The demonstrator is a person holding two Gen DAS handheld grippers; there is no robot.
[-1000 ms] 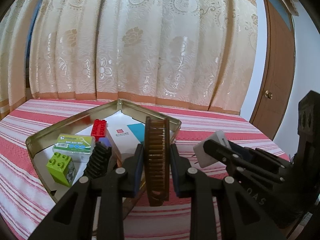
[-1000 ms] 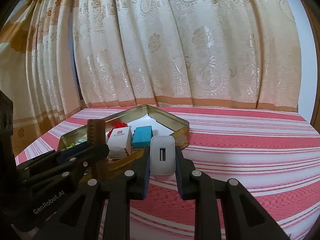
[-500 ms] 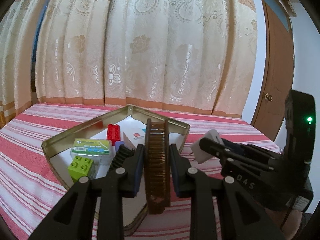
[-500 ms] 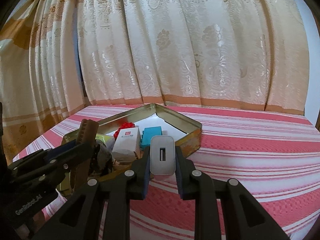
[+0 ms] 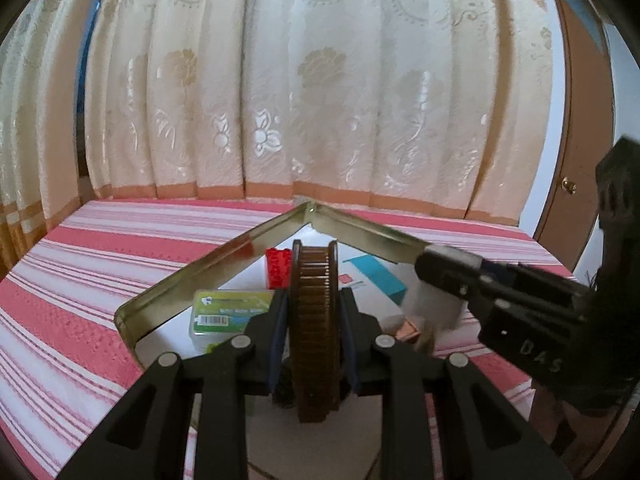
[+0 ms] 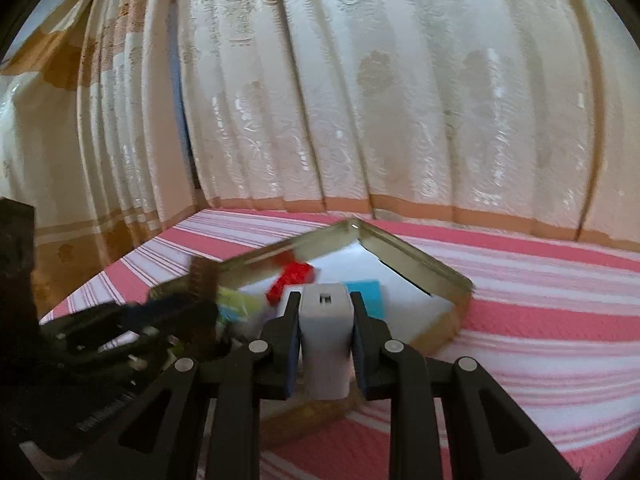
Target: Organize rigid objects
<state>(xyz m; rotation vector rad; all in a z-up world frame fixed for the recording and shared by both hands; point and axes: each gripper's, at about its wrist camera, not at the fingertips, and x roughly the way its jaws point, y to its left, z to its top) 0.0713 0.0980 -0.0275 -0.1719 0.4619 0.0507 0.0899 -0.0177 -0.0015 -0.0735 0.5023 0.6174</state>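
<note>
My left gripper [image 5: 314, 308] is shut on a brown comb [image 5: 314, 320], held upright above the near part of a gold metal tin [image 5: 224, 258]. My right gripper [image 6: 326, 312] is shut on a white charger block [image 6: 326, 332] over the tin [image 6: 416, 258]. In the left wrist view the right gripper [image 5: 436, 276] reaches in from the right with the blurred white charger [image 5: 434, 304] over the tin's right side. Inside the tin lie a red brick [image 5: 276, 266], a green-labelled floss box [image 5: 224, 310] and a white and teal box [image 5: 372, 284].
The tin rests on a red and white striped cloth [image 5: 80, 276]. A cream patterned curtain [image 5: 300, 100] hangs behind it. A brown door [image 5: 576, 160] stands at the right. In the right wrist view the left gripper's body [image 6: 100, 332] fills the lower left.
Both grippers have moved forward over the tin, still holding the comb and the charger. The tin now looks closer and more centred, and the green brick has dropped out of sight.
</note>
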